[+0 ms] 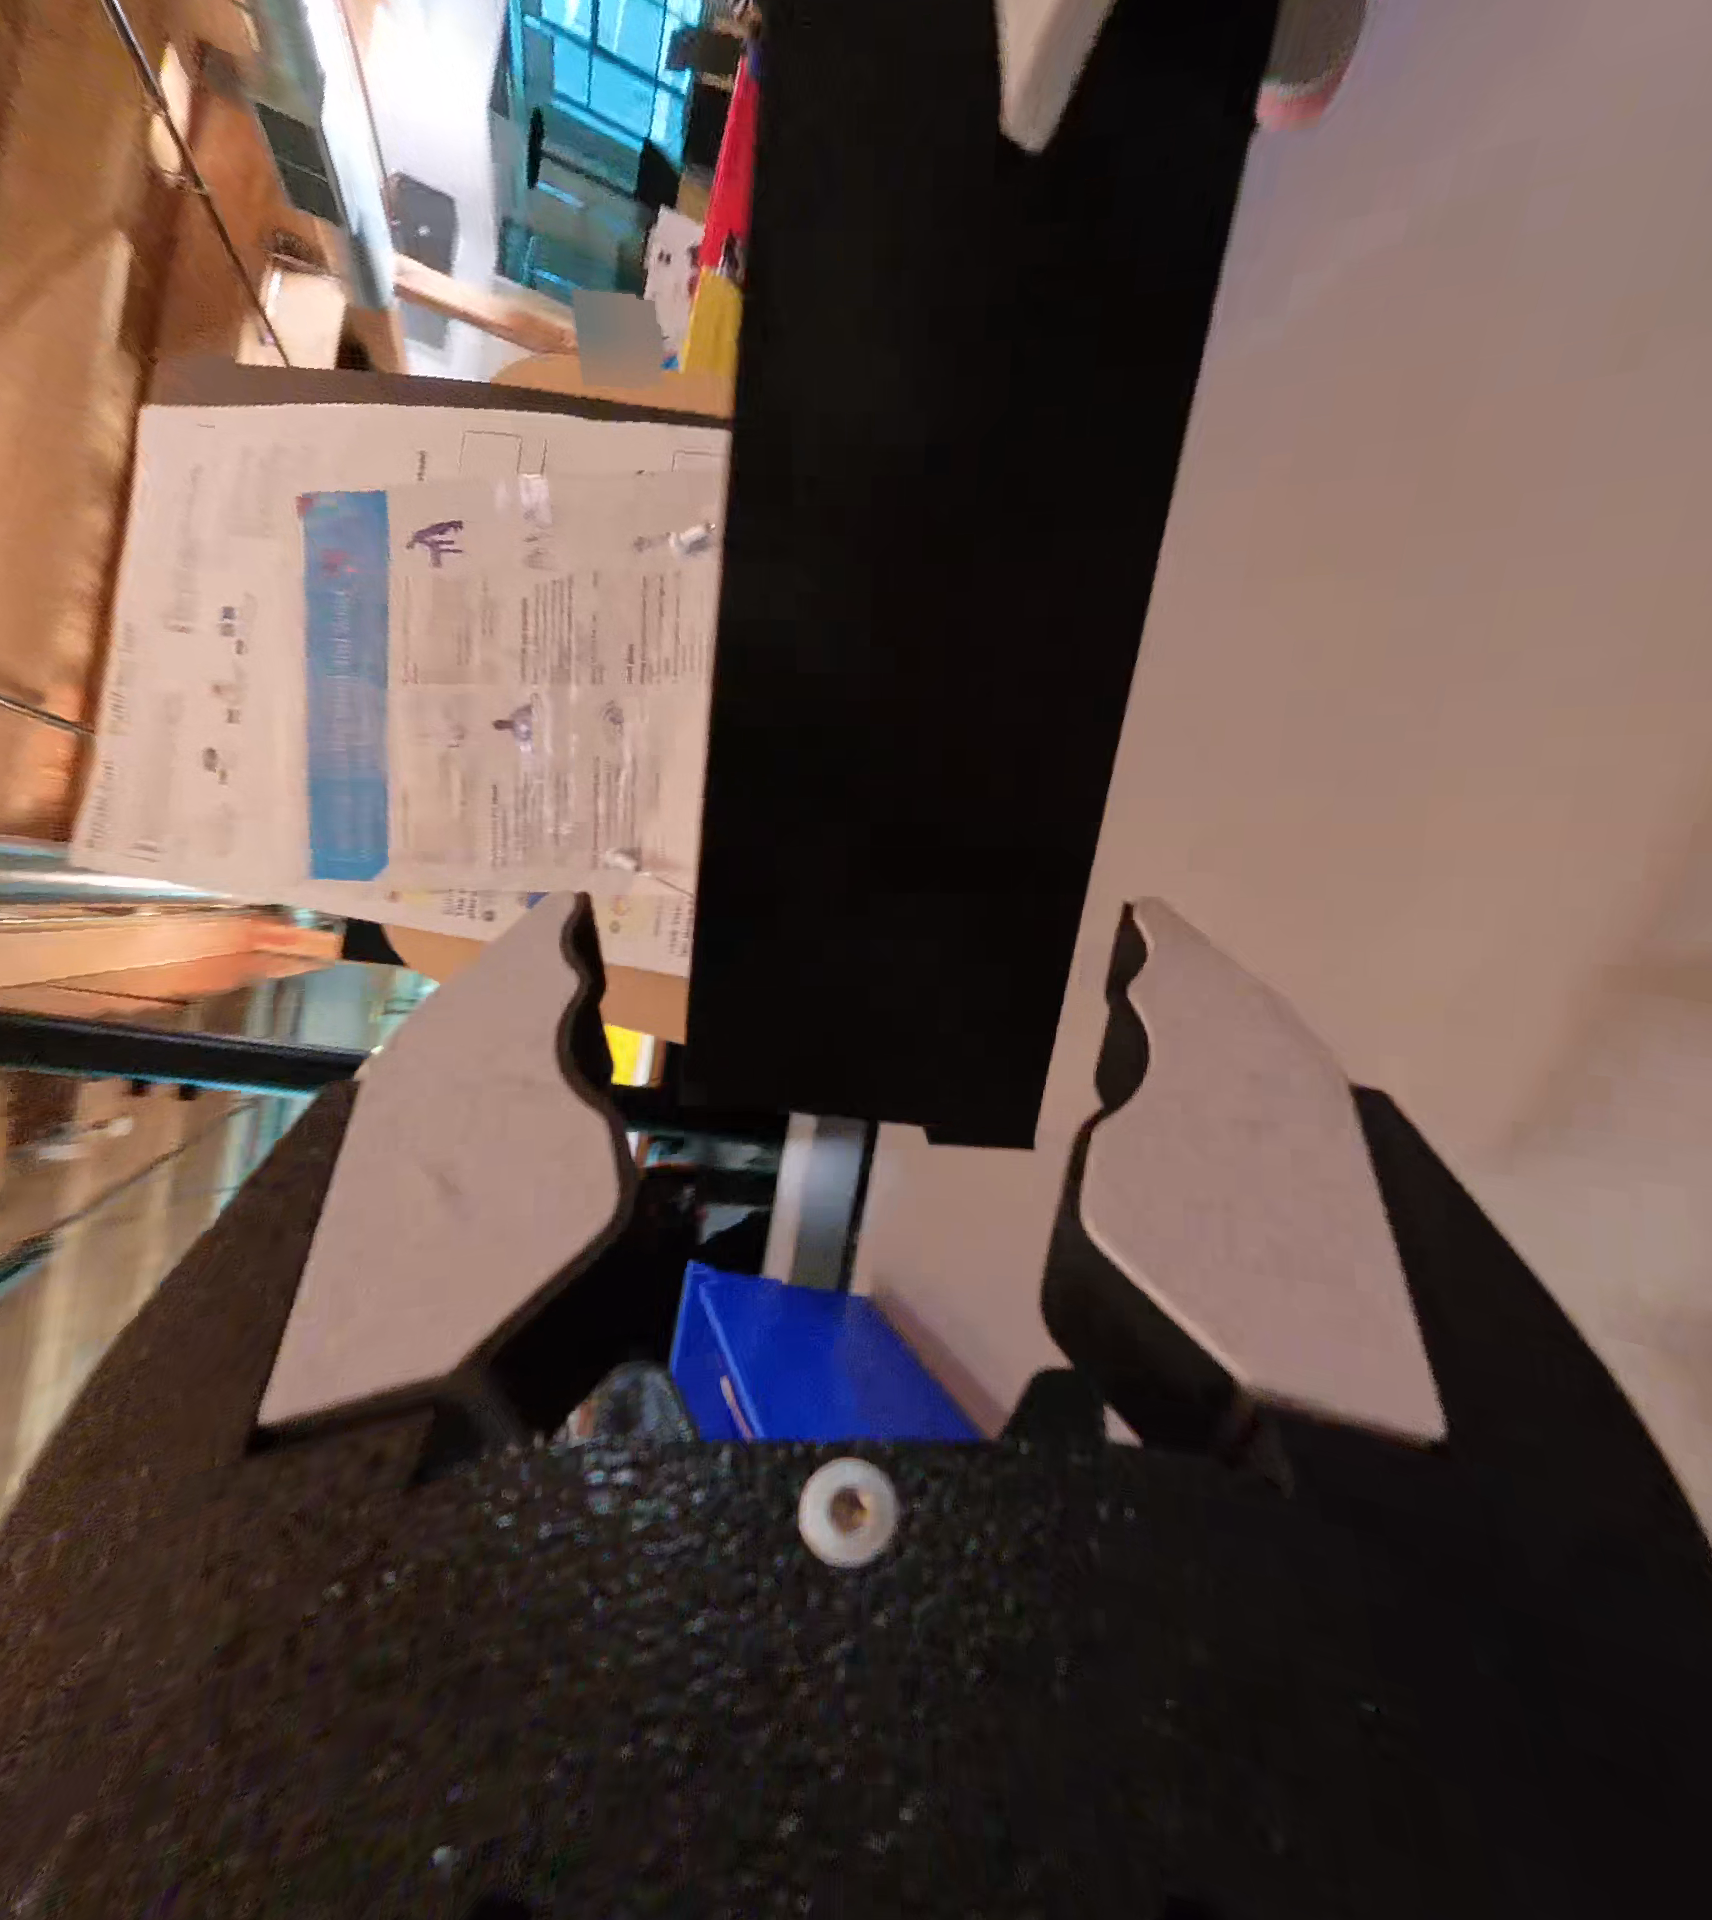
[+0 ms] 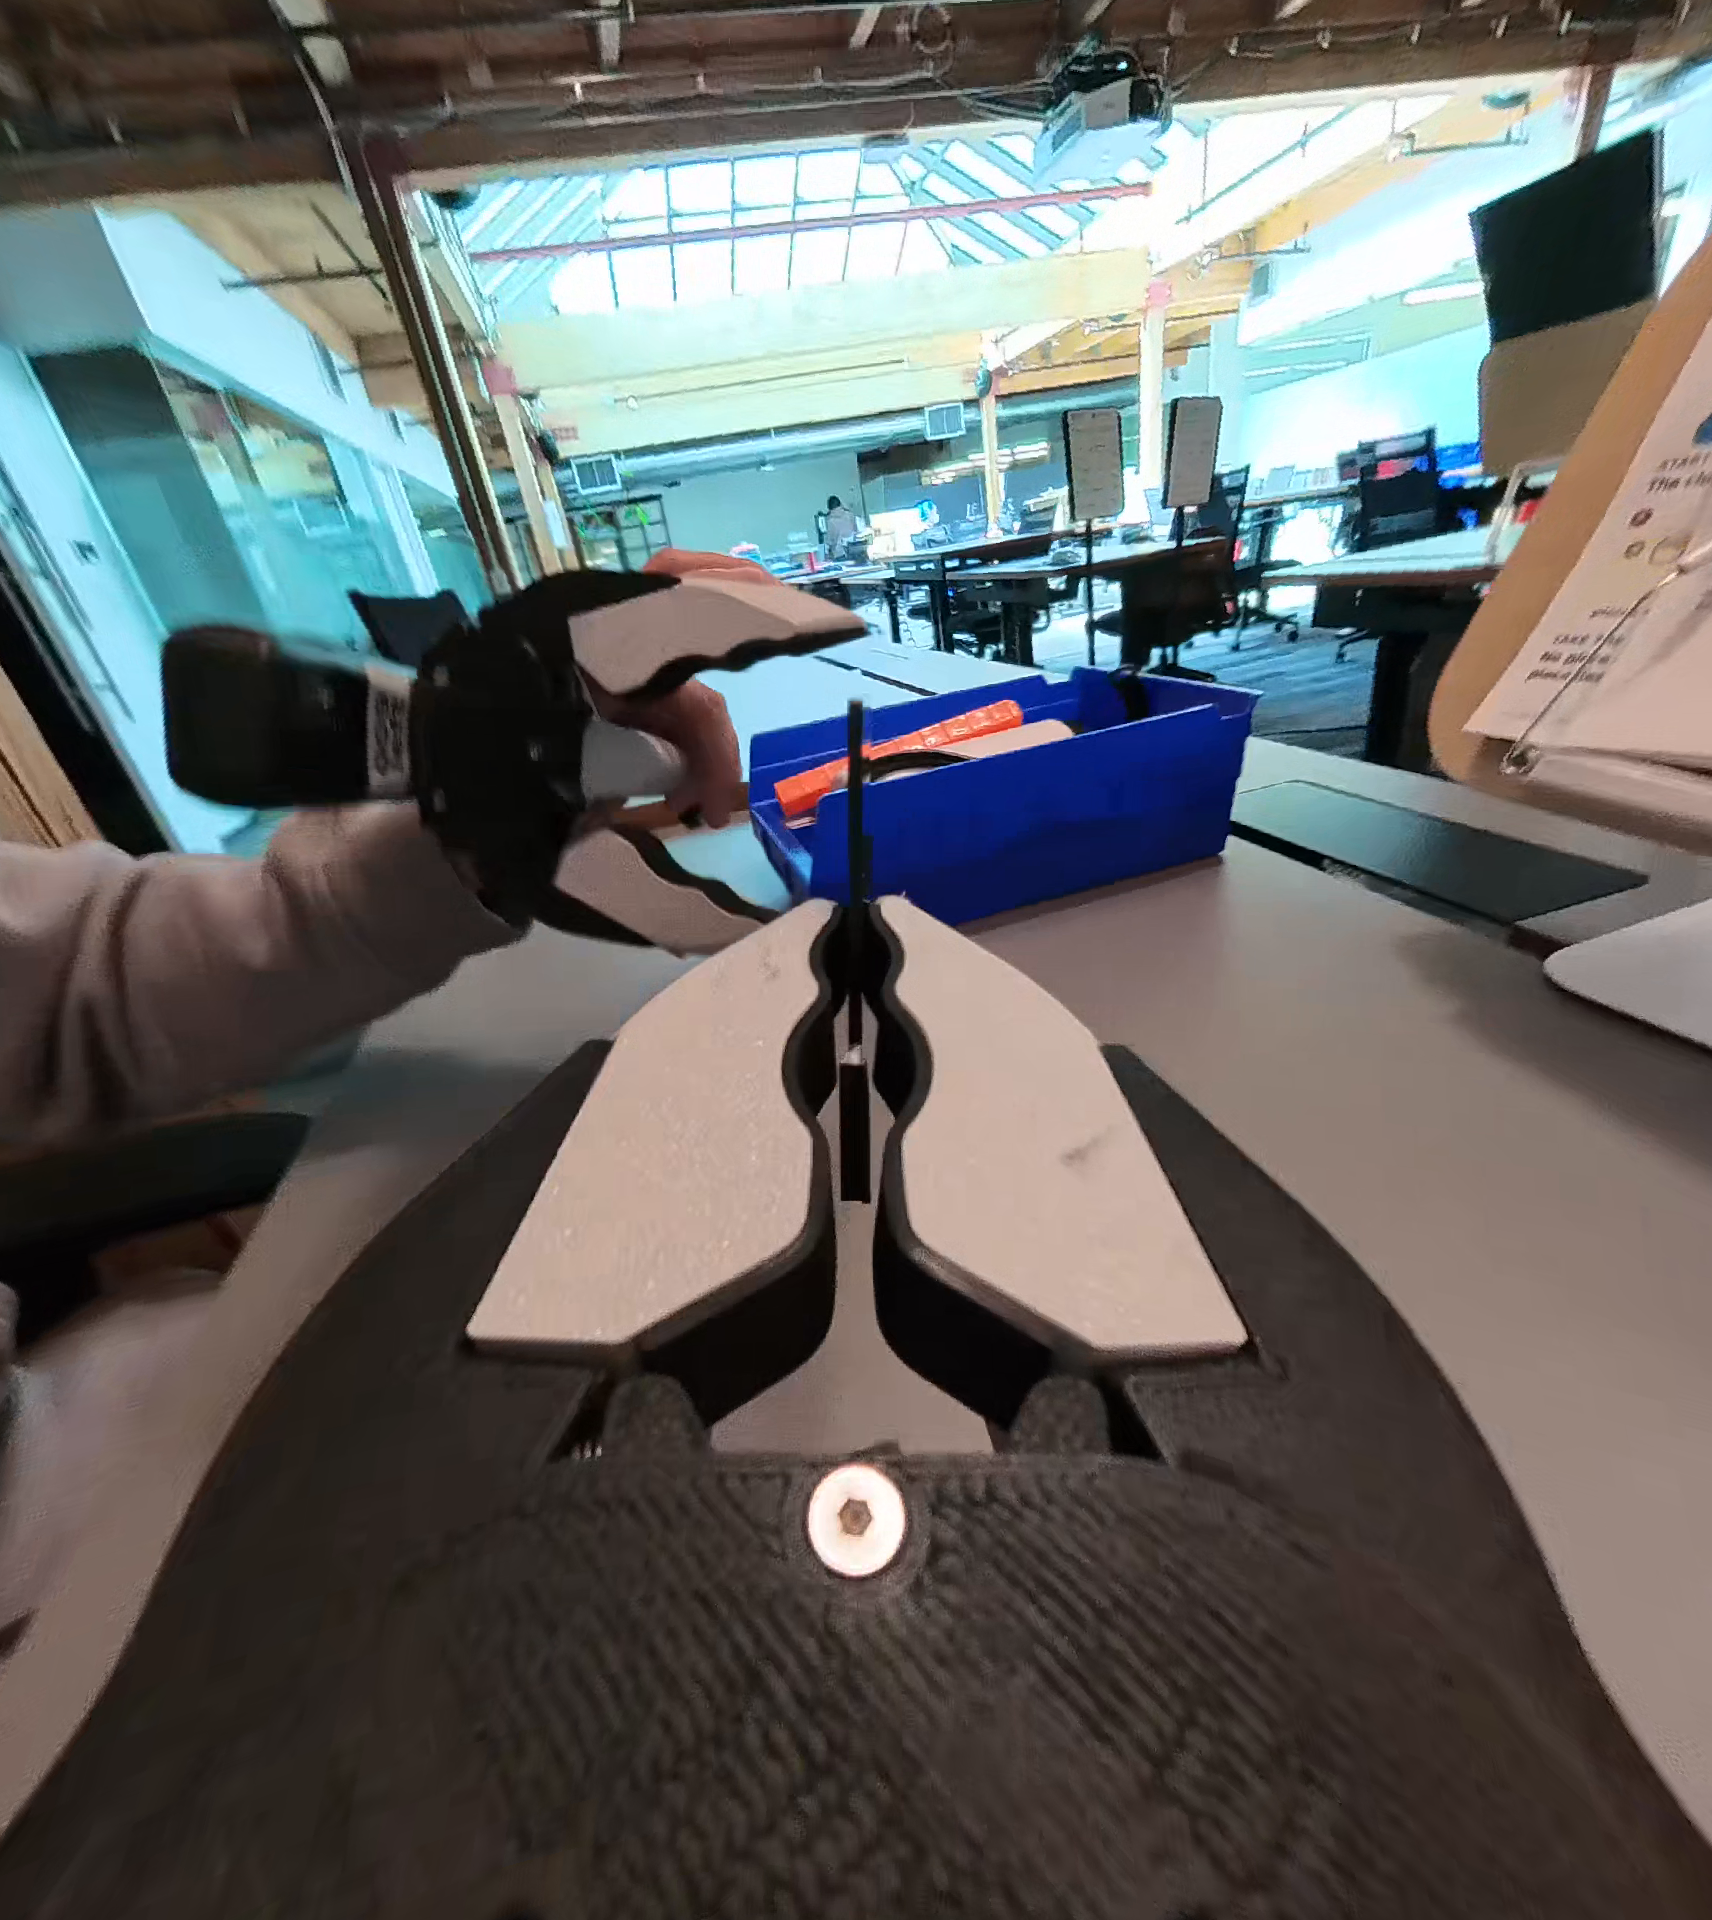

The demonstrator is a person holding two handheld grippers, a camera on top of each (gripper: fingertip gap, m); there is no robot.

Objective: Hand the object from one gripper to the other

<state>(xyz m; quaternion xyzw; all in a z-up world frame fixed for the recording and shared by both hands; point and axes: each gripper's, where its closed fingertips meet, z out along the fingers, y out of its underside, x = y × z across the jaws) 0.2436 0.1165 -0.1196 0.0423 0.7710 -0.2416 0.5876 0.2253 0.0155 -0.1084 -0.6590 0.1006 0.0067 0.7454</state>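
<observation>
Above the desk (image 2: 1351,1039), we pinch the thin black plate (image 2: 854,810) edge-on in our closed right gripper (image 2: 854,920) while our left gripper (image 1: 857,914) gapes around its free end, where a skewed bite could twist it loose.

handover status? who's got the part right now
Done: the right gripper is shut on the thin flat black plate, edge-on in its view. In hand: the left gripper is open, the plate's broad face just ahead of its fingertips. Left: close left, release right.
</observation>
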